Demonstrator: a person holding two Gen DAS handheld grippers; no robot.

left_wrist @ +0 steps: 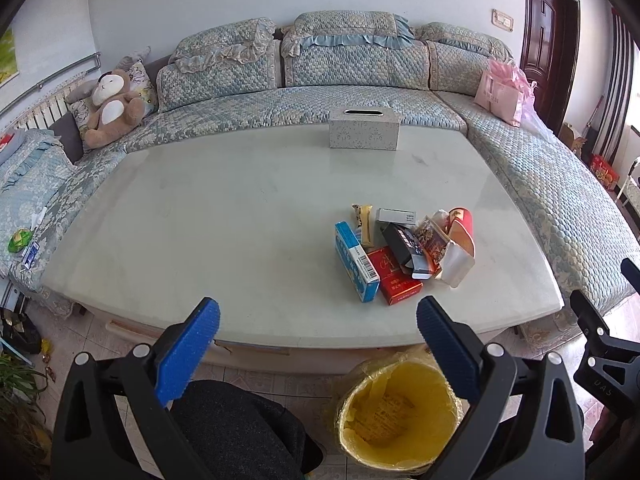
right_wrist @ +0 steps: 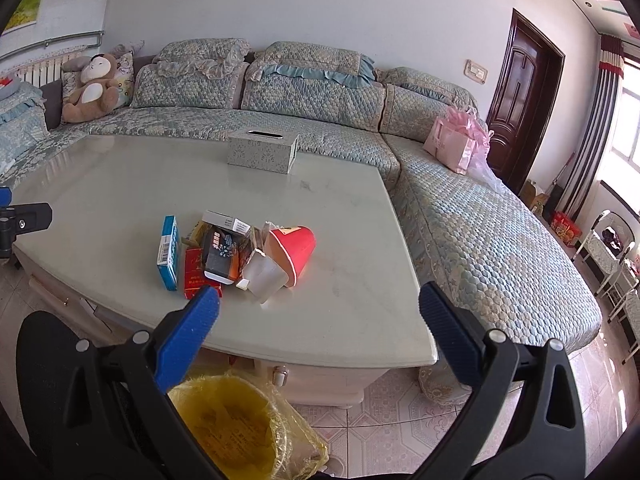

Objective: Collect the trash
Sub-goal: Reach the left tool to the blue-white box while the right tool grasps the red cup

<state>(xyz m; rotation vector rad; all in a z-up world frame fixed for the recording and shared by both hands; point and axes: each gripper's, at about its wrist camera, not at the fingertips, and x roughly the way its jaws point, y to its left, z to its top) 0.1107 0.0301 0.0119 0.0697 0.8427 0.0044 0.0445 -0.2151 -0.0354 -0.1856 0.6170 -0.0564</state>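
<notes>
**Trash heaped near table's front edge, both tools spread wide and empty**

Clustered on the pale table (left_wrist: pixel 240 208), toward its near right part: a heap of trash (left_wrist: pixel 404 252). At the heap's left, a blue box (left_wrist: pixel 356 266) with a barcode, lying flat. Just beside it, a red pack (left_wrist: pixel 394 278), partly under a black carton (left_wrist: pixel 404 246). Behind these, a snack wrapper (left_wrist: pixel 363 220) and a small grey box (left_wrist: pixel 396 216). At the right end, a red paper cup (right_wrist: pixel 294 250) on its side, mouth toward the camera in the right wrist view, touching a crumpled white container (right_wrist: pixel 266 276).

Below the table's front edge, on the tiled floor (right_wrist: pixel 392 408): a bin (left_wrist: pixel 396 412) lined with a yellow bag, standing open, with some paper at its bottom.

Nearer the cameras, the left tool (left_wrist: pixel 318 322), jaws wide apart, nothing between the blue pads, hovering above the table's front edge and the bin. Likewise the right tool (right_wrist: pixel 320 308), fully spread and holding nothing, its left pad overlapping the red pack in view, whether touching cannot be told.

Farther back on the table, well apart from the heap: a patterned tissue box (left_wrist: pixel 364 128). Around the table, a quilted blue-grey sofa (left_wrist: pixel 320 96), with a brown stuffed monkey (left_wrist: pixel 114 108) at its left corner and a pink gift bag (left_wrist: pixel 500 96) on its right section. Beyond that, a dark wooden door (right_wrist: pixel 520 100).
</notes>
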